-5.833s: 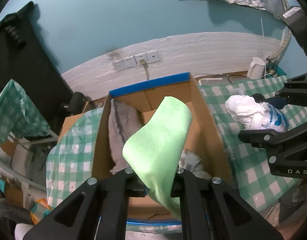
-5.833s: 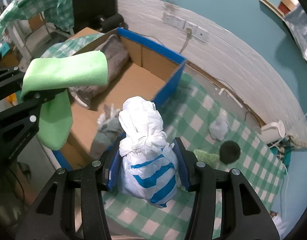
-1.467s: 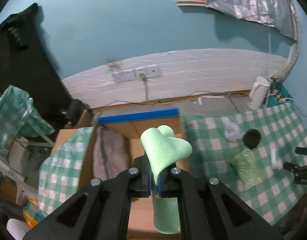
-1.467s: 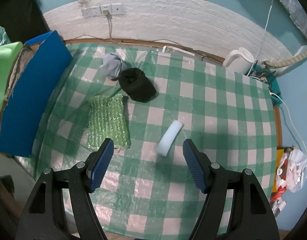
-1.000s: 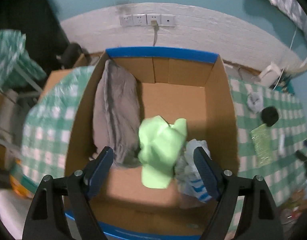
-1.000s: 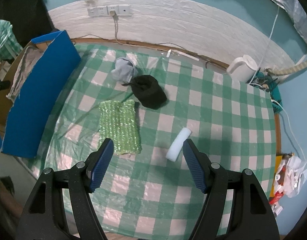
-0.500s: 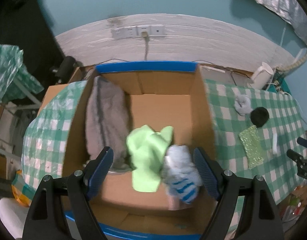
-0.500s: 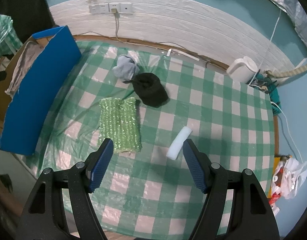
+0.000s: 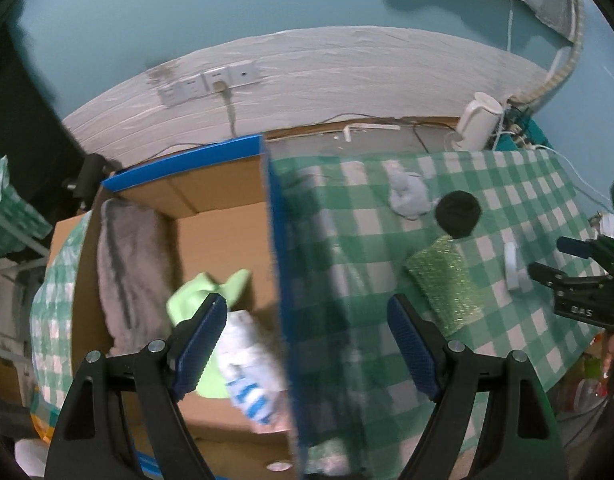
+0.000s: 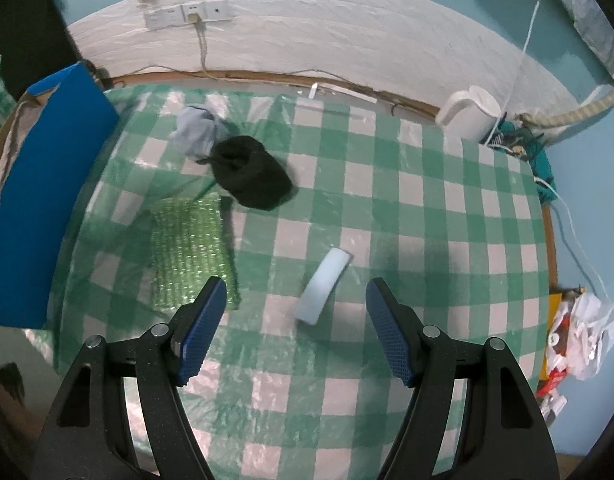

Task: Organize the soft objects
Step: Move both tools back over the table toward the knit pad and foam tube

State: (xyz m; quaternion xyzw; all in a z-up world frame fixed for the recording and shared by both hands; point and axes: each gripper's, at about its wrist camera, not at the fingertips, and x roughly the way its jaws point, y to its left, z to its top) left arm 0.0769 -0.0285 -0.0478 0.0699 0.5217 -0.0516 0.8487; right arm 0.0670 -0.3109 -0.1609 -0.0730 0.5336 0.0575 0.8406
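Observation:
My left gripper [image 9: 307, 316] is open and empty, above the right wall of the blue-edged cardboard box [image 9: 273, 216]. Inside the box lie a grey cloth [image 9: 127, 264], a green cloth [image 9: 205, 288] and a white bag with blue stripes [image 9: 247, 372]. My right gripper [image 10: 295, 304] is open and empty, above a pale blue foam piece [image 10: 323, 286] on the green checked table [image 10: 427, 240]. A glittery green sponge [image 10: 189, 248], a black sock ball [image 10: 249, 174] and a light grey sock ball [image 10: 197, 130] lie to the left. They also show in the left wrist view, sponge [image 9: 447, 286] and black ball [image 9: 458, 214].
A white kettle [image 10: 469, 114] stands at the table's far right corner by cables. Wall sockets [image 10: 187, 14] with a cord sit on the white wall behind. A white plastic bag [image 10: 587, 328] lies off the table's right edge. The box side [image 10: 31, 200] borders the table's left.
My left gripper has let go of the green cloth into the box and swung right toward the table. My right gripper has dropped closer to the foam piece.

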